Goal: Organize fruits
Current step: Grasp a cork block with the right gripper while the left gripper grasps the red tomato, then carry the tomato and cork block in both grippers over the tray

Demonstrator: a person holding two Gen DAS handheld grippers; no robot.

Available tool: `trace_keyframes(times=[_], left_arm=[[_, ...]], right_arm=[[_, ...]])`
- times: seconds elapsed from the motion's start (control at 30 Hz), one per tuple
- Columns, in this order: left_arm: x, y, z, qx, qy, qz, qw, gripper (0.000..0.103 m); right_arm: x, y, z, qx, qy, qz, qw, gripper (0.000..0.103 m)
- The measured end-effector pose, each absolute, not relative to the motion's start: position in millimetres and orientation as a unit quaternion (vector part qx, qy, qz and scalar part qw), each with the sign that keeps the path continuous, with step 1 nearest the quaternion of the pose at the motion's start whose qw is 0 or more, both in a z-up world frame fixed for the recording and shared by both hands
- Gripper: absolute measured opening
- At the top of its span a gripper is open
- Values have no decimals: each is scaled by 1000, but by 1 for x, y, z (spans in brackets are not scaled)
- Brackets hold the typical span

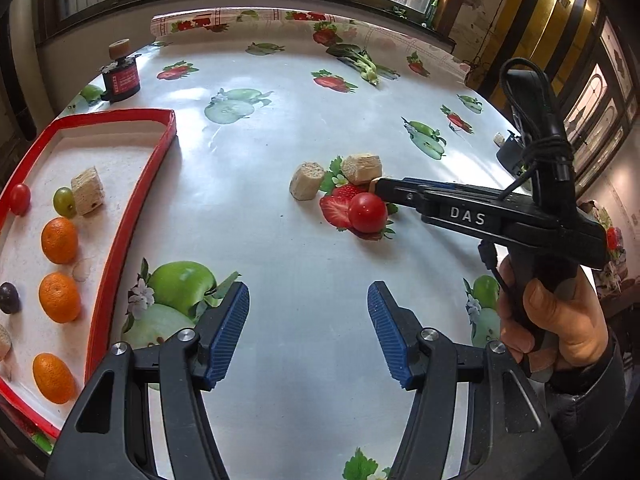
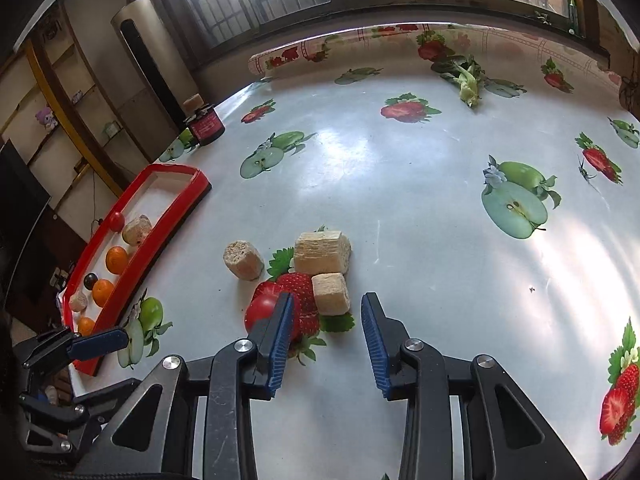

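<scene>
The right claw (image 2: pixel 326 338) hangs low, jaws apart — the cherry tomato (image 2: pixel 262 310) sits just outside its left finger. The left claw (image 1: pixel 308 330), also spread, holds nothing above the worktop (image 1: pixel 280 140).

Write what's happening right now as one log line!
right gripper: open, at small beige block | cherry tomato: on table beside it | left gripper: open, empty | red tray: holds fruit

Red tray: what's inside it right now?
In the red tray: three oranges, two beige chunks, a red tomato, green grape, dark grape. Its near end is cut off.
</scene>
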State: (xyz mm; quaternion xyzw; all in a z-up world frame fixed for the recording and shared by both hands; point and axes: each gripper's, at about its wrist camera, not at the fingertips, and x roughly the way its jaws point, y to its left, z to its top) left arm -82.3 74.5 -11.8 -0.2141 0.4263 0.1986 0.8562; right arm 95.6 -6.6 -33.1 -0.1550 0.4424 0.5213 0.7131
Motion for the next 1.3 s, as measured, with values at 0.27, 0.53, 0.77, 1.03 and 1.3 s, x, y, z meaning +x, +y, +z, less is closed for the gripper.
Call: trace_keyframes(times=[0.27,0.53,0.77,1.03,1.3], left_arm=[[-30,70,-18,-215,430,177,859,60],[13,67,-38,-202,446,180,853,38],[3,67,-37,-204,440,185,855,29],[-29,64,-29,-220,423,188,859,29],[-72,74,-20,-222,404,223,859,29]], right_arm=[[110,-18,-34,-126,445,520,718,19],[121,-65,-22,-71,447,508,733,19],[115,-83,-25,-64,452,506,732,19],[97,-84,-16,-70,442,520,728,19],[72,-67,-8,-79,433,541,717,19]])
